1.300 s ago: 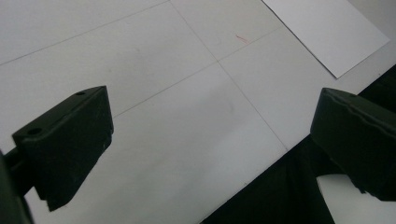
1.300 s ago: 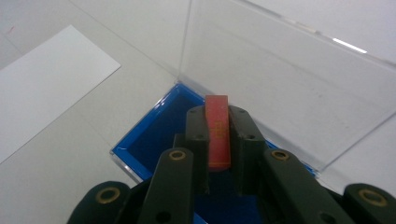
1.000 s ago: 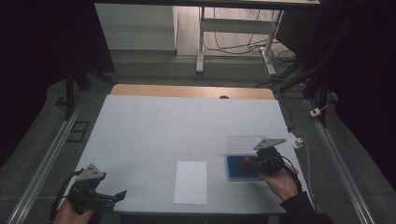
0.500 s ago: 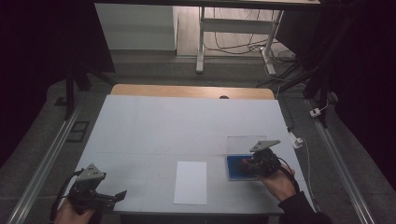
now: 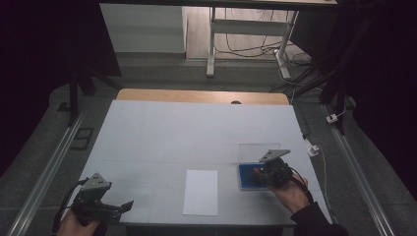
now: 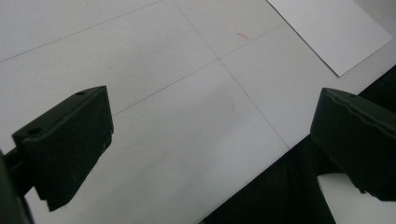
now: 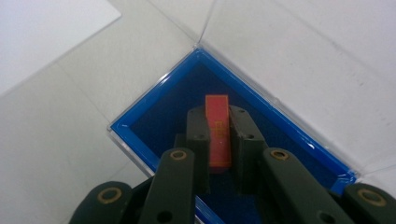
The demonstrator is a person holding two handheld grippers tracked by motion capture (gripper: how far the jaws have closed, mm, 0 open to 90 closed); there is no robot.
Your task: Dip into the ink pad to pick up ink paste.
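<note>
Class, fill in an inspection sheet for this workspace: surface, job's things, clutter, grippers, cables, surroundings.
Surface: white table, seam lines, wooden strip at the far edge.
Job's things: blue box with its clear lid open; red block held over the box; white sheet near the front edge.
Clutter: nothing seen.
Grippers: right gripper shut on the red block; left gripper open above bare table.
Cables: one trails from each gripper; more on the floor behind the table.
Surroundings: dark room, metal frame legs beyond the table.
</note>
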